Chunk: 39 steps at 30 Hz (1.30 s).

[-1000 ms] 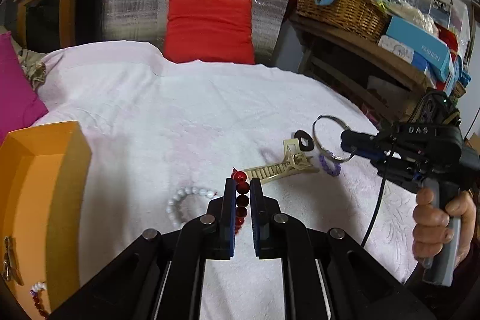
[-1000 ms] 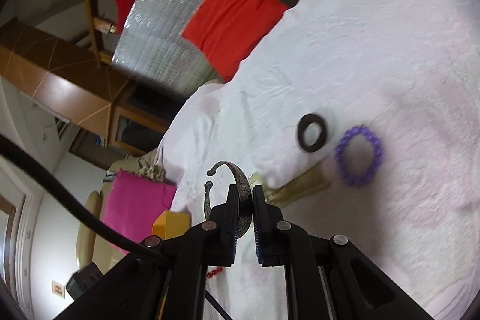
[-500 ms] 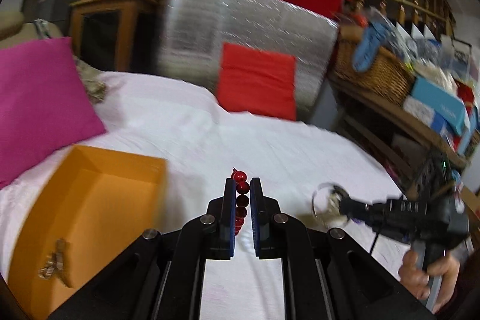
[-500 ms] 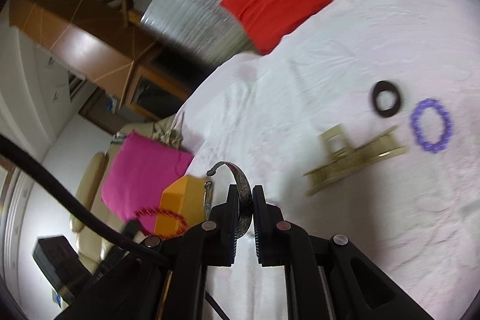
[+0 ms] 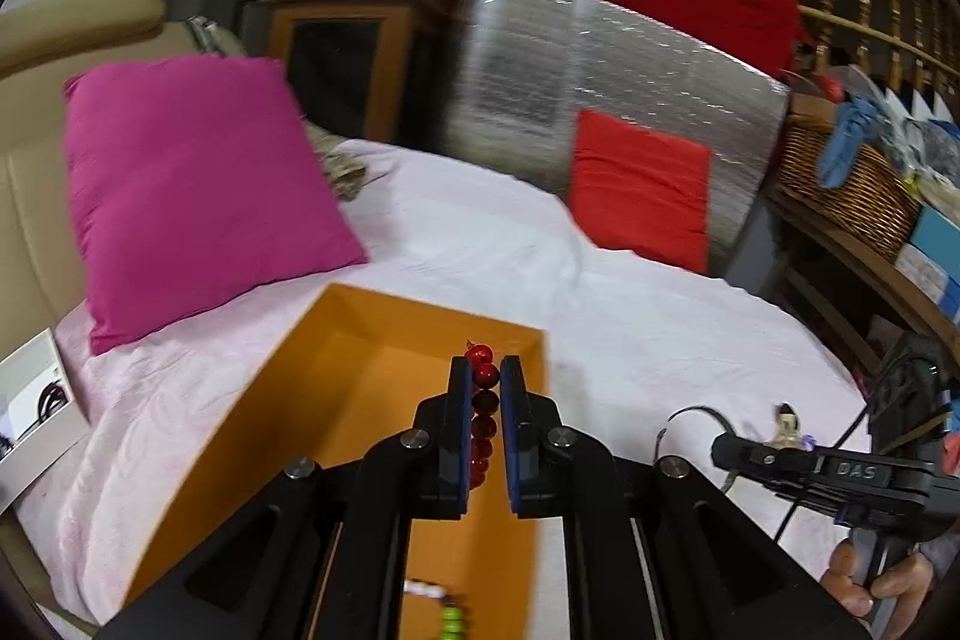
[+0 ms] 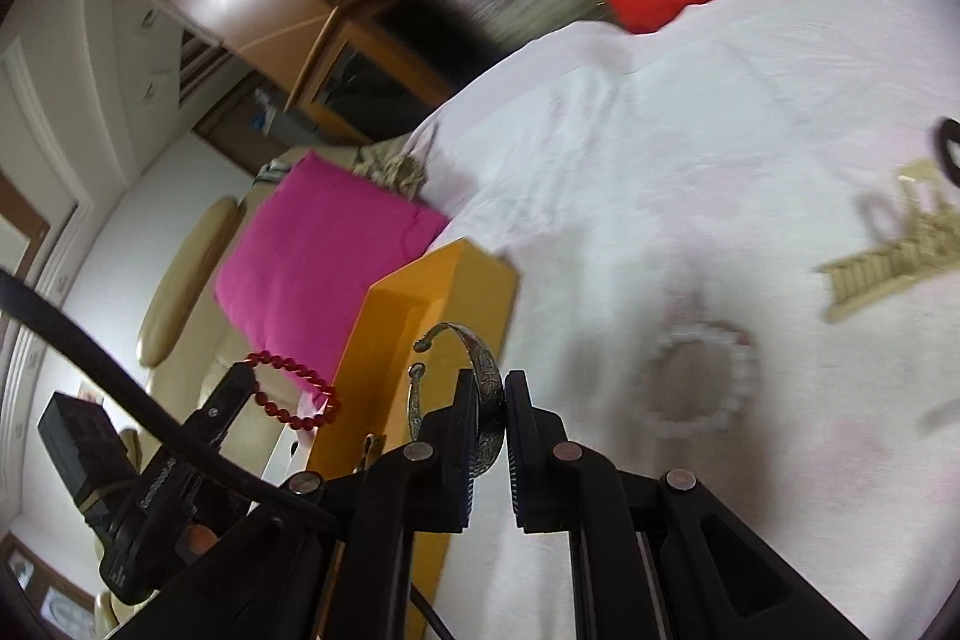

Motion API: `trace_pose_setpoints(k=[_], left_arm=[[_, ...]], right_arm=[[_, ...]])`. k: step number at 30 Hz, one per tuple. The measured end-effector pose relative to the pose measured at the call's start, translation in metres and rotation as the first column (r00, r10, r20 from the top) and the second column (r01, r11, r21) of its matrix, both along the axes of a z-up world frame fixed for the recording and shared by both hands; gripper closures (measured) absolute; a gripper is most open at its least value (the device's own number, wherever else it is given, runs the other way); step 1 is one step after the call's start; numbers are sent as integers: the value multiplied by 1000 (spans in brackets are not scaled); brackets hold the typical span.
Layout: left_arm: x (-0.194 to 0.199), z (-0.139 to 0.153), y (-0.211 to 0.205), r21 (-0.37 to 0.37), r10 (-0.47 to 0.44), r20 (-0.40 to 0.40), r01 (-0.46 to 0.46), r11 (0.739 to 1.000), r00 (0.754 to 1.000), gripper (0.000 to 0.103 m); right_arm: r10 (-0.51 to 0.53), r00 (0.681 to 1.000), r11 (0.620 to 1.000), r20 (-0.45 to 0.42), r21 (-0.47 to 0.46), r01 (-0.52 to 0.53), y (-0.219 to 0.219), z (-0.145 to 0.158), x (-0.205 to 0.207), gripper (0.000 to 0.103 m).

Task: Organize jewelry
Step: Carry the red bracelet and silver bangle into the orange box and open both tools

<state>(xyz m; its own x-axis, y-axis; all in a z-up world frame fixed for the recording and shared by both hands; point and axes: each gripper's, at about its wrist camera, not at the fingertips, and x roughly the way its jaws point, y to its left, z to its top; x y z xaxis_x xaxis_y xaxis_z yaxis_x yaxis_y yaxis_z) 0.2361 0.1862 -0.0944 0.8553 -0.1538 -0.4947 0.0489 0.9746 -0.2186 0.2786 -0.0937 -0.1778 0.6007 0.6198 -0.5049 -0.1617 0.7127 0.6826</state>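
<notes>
Red beaded bracelet (image 5: 483, 403), light and limp, hangs pinched in our left gripper (image 5: 483, 388) over the orange box (image 5: 384, 376); right gripper (image 6: 487, 394) fingers clamp a stiff, slick silver cuff bangle (image 6: 480, 370) mid-band.

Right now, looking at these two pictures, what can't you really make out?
- Inside of the orange cardboard box: left wrist view, the black left gripper and its arms cover much of the floor; the green and white beads are cut off at the bottom edge.
- Dark ring: right wrist view, cut by the right edge.
- White bead bracelet and gold hair comb: right wrist view, blurred.
</notes>
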Motion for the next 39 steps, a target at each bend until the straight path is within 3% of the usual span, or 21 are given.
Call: trace_pose_setpoints(k=[7, 17, 24, 27, 30, 39], left_arm=[[18, -23, 24, 24, 86, -109, -84, 996, 990, 94], [32, -40, 44, 56, 199, -203, -191, 980, 959, 94], [38, -51, 67, 80, 278, -268, -267, 960, 922, 94], [38, -61, 80, 41, 294, -320, -297, 954, 901, 94], [37, -68, 88, 51, 322, -350, -325, 944, 880, 94], [43, -83, 97, 58, 326, -412, -332, 941, 851, 94]], right_arm=[[108, 993, 993, 48, -62, -105, 63, 13, 19, 93], [204, 978, 965, 34, -177, -195, 133, -3, 33, 93], [200, 980, 948, 22, -255, -188, 150, -6, 41, 93], [198, 980, 933, 23, -310, -182, 158, -2, 45, 93], [191, 981, 920, 17, -352, -173, 168, -1, 51, 93], [163, 986, 876, -36, -454, -161, 194, -8, 61, 93]])
